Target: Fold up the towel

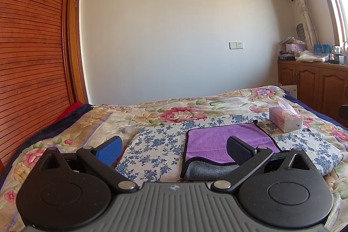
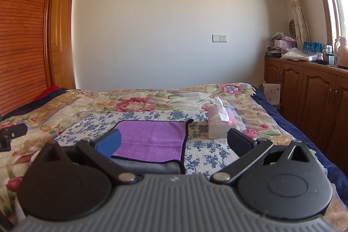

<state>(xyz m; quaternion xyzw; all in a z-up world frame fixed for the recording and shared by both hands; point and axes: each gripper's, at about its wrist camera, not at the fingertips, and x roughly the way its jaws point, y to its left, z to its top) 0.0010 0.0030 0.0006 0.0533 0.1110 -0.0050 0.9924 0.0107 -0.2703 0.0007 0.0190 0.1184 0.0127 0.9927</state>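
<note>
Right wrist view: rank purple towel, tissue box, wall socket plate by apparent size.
1. purple towel, largest by far, with its grey underside showing at the near edge.
2. tissue box, clearly smaller.
3. wall socket plate, smallest as it looks, but it is far back on the wall, so true size is unsure.

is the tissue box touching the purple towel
Apart. The right wrist view shows a strip of blue floral cloth between the purple towel and the tissue box.
</note>
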